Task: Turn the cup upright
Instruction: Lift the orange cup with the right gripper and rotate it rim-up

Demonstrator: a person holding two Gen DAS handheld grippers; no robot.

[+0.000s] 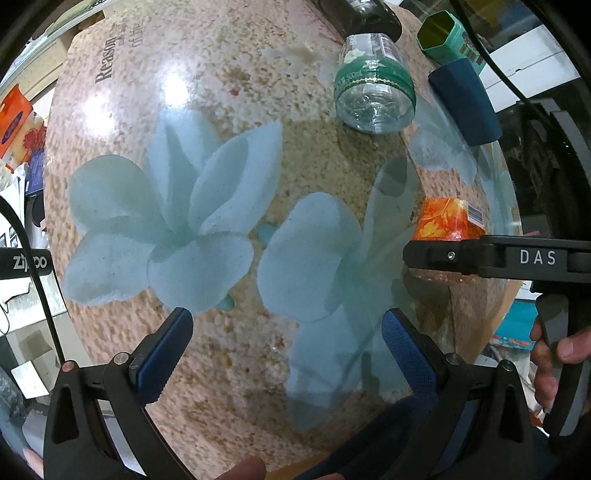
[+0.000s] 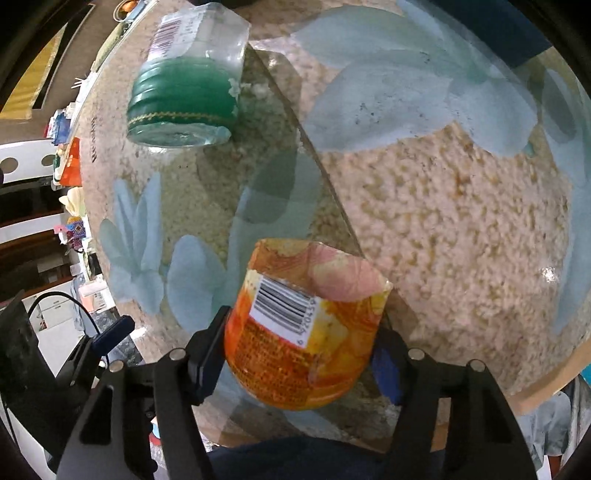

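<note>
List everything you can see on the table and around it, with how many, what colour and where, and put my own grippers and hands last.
table: one, round, beige speckle with pale blue flowers under glass.
orange cup: one, orange and yellow with a barcode, between the right jaws near the table's edge.
cut plastic bottle: one, clear with a green label, far side of the table.
blue cup: one, dark blue, beside the bottle.
green tin: one, teal, hexagonal, behind the blue cup.
left gripper: one, black with blue pads, jaws open over the table.
right gripper: one, black, jaws closed on the orange cup.
hand: one, on the right gripper's handle.
</note>
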